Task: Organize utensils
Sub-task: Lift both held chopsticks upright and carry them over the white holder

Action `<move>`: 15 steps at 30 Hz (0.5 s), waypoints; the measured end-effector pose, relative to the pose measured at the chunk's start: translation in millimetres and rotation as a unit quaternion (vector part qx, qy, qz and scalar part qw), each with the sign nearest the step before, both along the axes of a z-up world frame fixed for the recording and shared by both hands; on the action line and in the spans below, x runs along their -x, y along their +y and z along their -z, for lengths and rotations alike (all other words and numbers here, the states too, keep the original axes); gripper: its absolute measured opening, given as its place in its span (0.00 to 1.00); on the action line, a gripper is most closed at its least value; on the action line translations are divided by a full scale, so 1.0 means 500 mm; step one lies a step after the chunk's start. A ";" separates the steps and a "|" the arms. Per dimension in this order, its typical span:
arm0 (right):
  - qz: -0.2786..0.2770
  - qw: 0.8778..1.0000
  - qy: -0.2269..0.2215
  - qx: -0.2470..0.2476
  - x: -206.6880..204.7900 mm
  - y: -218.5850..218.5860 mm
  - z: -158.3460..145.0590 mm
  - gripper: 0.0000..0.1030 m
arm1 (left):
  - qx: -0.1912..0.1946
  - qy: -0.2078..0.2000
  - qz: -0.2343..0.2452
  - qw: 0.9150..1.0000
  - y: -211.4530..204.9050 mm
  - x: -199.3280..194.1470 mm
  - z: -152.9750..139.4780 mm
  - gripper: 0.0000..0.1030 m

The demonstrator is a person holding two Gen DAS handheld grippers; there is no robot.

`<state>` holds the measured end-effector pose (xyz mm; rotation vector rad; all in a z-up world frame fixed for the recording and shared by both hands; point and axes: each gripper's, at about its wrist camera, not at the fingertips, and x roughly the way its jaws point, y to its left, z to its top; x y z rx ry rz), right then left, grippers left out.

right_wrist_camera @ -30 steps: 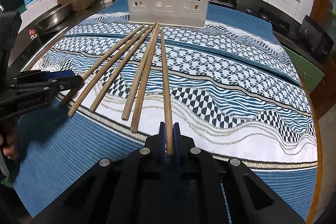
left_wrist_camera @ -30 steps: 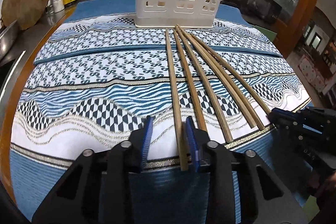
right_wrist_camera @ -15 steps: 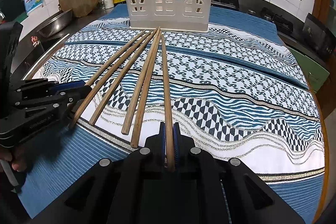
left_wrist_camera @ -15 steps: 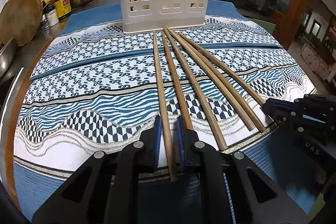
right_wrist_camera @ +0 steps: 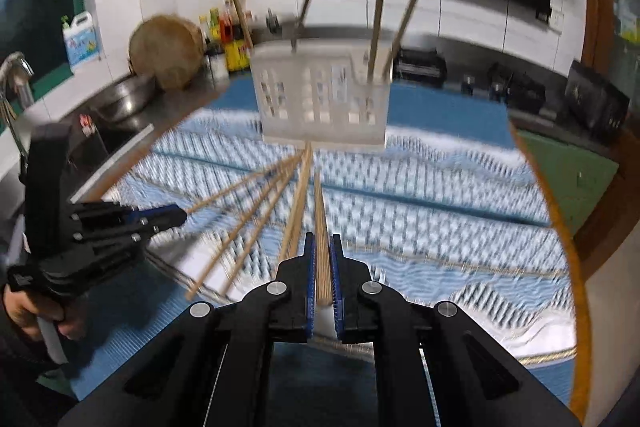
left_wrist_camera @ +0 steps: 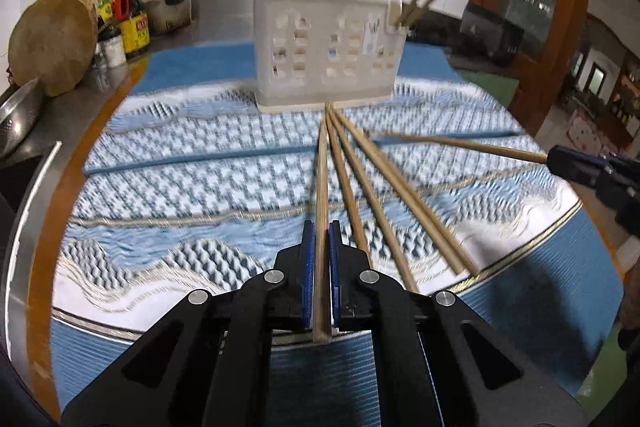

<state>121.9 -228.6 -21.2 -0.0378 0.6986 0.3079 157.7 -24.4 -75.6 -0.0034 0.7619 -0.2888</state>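
A white plastic utensil holder (left_wrist_camera: 326, 53) stands at the far side of the patterned cloth, with several chopsticks upright in it; it also shows in the right wrist view (right_wrist_camera: 324, 99). My left gripper (left_wrist_camera: 321, 231) is shut on a wooden chopstick (left_wrist_camera: 321, 187) and holds it above the cloth, pointing at the holder. My right gripper (right_wrist_camera: 321, 241) is shut on another wooden chopstick (right_wrist_camera: 320, 219), also raised; it shows in the left wrist view (left_wrist_camera: 460, 143). Three chopsticks (left_wrist_camera: 384, 195) still lie on the cloth between the grippers.
The blue and white cloth (left_wrist_camera: 192, 163) covers a table with a wooden edge (left_wrist_camera: 68, 163). A round wooden board (left_wrist_camera: 52, 43), bottles (left_wrist_camera: 124, 11) and a metal bowl (left_wrist_camera: 18, 111) stand at the back left. A wooden cabinet (left_wrist_camera: 536, 7) is at the right.
My left gripper closed on the leftmost chopstick. Both grippers lifted their chopsticks off the cloth, and the views tilted up with motion blur.
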 end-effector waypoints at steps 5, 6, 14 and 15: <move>-0.010 1.000 -0.021 0.001 -0.029 0.007 -0.068 0.07 | 0.015 -0.041 -0.001 0.999 0.014 -0.001 -0.055 0.05; -0.013 1.000 -0.022 0.001 -0.039 0.008 -0.081 0.07 | 0.018 -0.049 -0.002 0.999 0.018 -0.005 -0.066 0.05; -0.027 0.999 -0.018 -0.003 -0.116 0.017 -0.162 0.07 | 0.030 -0.069 0.003 0.997 0.034 -0.049 -0.124 0.05; -0.027 0.999 -0.020 0.000 -0.125 0.018 -0.176 0.07 | 0.029 -0.069 0.004 0.997 0.035 -0.054 -0.131 0.05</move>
